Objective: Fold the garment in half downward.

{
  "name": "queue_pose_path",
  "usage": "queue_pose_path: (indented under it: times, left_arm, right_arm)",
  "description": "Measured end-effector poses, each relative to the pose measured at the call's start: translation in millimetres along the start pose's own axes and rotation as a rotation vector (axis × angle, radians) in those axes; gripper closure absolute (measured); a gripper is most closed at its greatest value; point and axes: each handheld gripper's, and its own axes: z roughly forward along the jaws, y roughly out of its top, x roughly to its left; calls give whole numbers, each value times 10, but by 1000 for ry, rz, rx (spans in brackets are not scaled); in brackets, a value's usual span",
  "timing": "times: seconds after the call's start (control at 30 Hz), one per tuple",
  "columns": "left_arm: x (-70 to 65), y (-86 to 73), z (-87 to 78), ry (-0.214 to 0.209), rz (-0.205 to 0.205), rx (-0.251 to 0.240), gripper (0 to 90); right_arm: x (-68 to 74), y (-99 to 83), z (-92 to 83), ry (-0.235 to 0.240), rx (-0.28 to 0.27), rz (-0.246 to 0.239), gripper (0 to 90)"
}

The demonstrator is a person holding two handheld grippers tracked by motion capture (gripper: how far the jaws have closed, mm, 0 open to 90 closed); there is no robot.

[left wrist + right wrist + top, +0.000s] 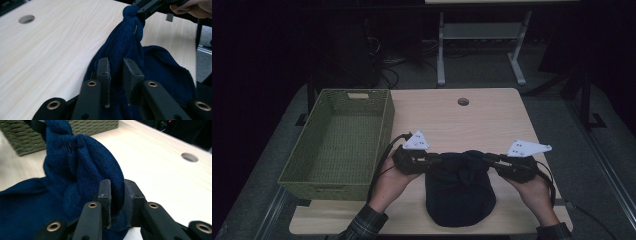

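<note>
Wooden table (492, 115), blue garment (459, 197) lengthwise toward person

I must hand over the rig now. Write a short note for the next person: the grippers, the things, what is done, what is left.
Left gripper: shut on a fold of the blue knit.
Right gripper: shut on another fold of it.
Knit: near edge of the table, mostly lying flat, the pinched top bunched up between the two grippers.
Basket: green, at the table's left, nothing seen in it.
Done: both grips taken.
Left: probably lift the knit and put it in the basket; not yet begun.
</note>
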Motion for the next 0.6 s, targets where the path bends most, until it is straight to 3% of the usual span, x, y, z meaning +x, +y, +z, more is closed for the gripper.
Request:
queue_pose_path:
  times: [0.13,0.6]
  left_arm:
    - [-56,-66,1,-26,-24,17,763]
    - [-255,-282,108,-61,-27,87,766]
  right_arm:
    - [68,-77,-44,16,-1,5,760]
    - [303,-370,-89,62,44,13,756]
